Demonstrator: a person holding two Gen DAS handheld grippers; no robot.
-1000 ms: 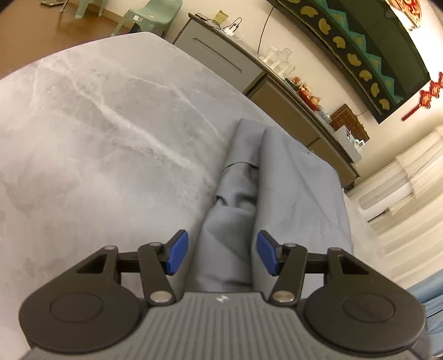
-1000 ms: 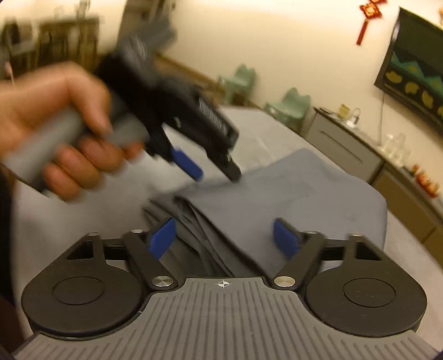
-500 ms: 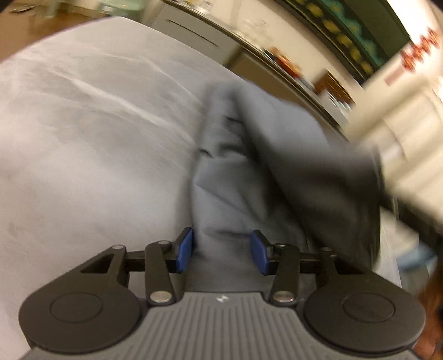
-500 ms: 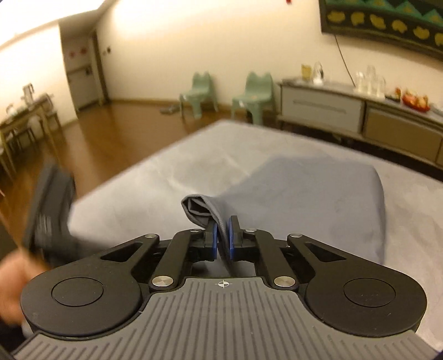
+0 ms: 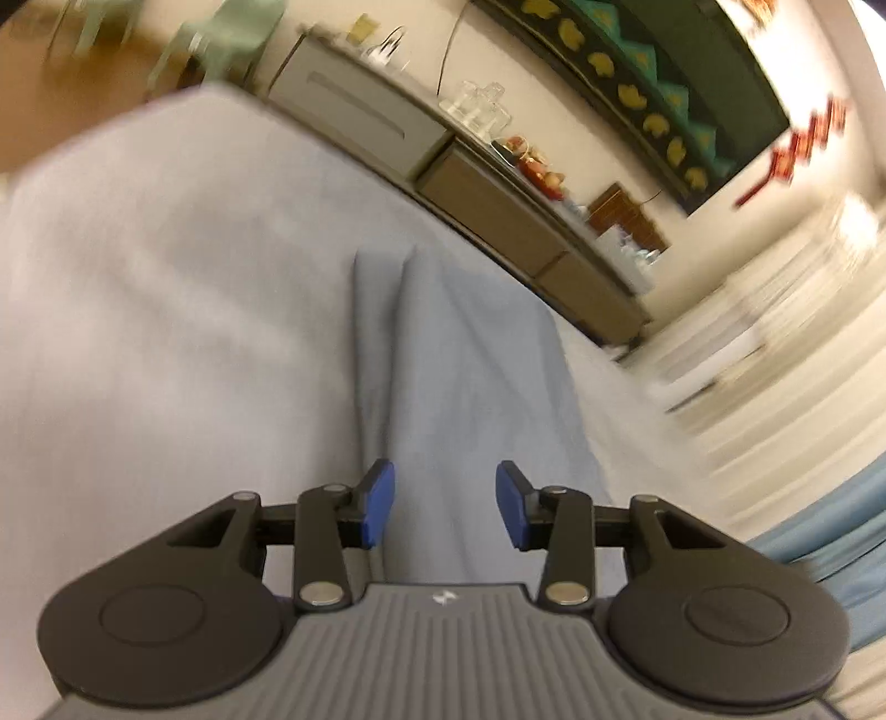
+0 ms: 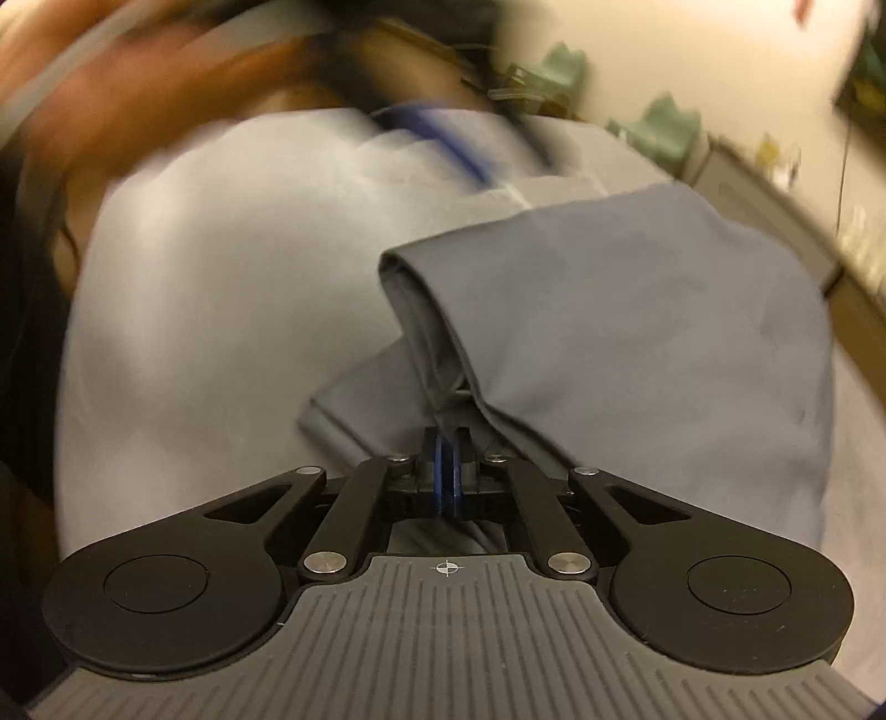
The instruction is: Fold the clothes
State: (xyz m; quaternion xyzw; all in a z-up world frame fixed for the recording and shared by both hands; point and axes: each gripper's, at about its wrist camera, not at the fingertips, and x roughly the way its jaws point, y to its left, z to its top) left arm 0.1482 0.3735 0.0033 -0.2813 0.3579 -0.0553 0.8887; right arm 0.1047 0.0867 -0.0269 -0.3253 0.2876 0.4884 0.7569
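A grey garment [image 5: 470, 360] lies folded lengthwise on the pale grey table [image 5: 166, 277]. My left gripper [image 5: 446, 509] has its blue pads against a thick fold at the garment's near end, which fills the gap between them. In the right wrist view the same garment [image 6: 637, 332] spreads to the right, and one layered edge curls up towards the camera. My right gripper [image 6: 447, 476] is shut on that edge, with the pads almost touching. A blurred hand [image 6: 111, 111] and the left gripper's blue pad [image 6: 443, 138] show at the top, by the garment's far corner.
A long sideboard [image 5: 498, 210] with glassware and fruit runs behind the table, with green chairs [image 5: 232, 33] at the far left. Pale curtains and a blue cloth [image 5: 830, 526] fill the right side. Bare tabletop [image 6: 194, 304] lies left of the garment.
My right gripper went from wide open to shut on the garment's edge. The left jaws narrowed around the fold, and that hand rose, so more of the table and room shows.
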